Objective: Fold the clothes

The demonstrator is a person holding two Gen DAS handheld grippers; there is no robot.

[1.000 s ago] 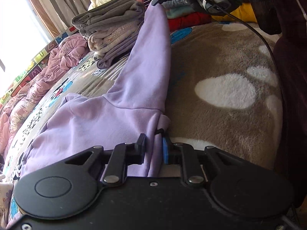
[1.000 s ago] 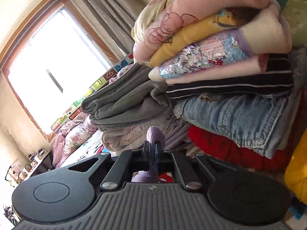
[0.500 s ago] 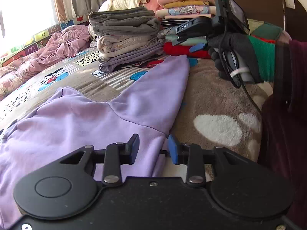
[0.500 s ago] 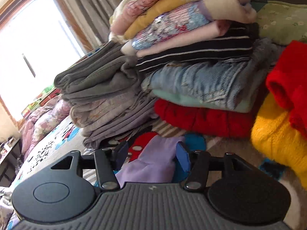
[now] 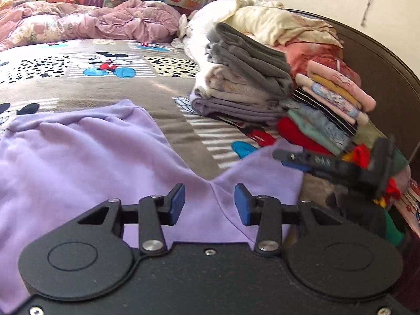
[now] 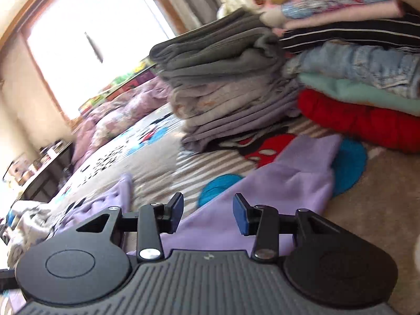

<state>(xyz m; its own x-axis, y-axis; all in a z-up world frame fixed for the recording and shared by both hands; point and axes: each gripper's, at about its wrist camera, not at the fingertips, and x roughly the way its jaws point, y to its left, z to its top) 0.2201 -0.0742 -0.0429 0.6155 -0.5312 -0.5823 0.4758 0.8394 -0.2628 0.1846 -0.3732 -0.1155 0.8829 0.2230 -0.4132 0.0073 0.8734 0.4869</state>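
**Operator:** Bedding forms the work surface: a brown cartoon-print blanket (image 5: 110, 89); report the garment, near to far, relative to the grey folded stack (image 5: 244, 84).

**Technician:** Nearest the cameras lies the lilac sweatshirt (image 5: 78, 162), spread flat on the blanket, on the near side of the grey stack and apart from it; its sleeve (image 6: 294, 181) runs out toward the stack, the cuff stopping short of the stack's base; a second, multicoloured folded pile (image 6: 362, 84) sits just beside the grey stack; beyond both, a pink duvet (image 5: 92, 21) lies crumpled under the window.

**Operator:** Claw condition?

**Technician:** Left gripper (image 5: 209, 200): jaws wide apart, holding nothing, poised low over the sweatshirt where sleeve meets body; right gripper (image 6: 208, 214): jaws likewise wide and empty, tilted, held low over the sleeve, pointing toward the grey stack; from the left wrist view it appears at the sleeve's far end, blurred.

**Operator:** Stage of fold?

**Technician:** Undetermined; a flat body with an extended sleeve fits a garment being laid out, or one between folds.

**Operator:** Procedure for good handling?

**Technician:** Judgement only: grip a single layer at the cuff and at the shoulder seam; keep fabric taut between both grippers; lay it down without wrinkles; keep clear of the grey stack, which could topple if nudged.
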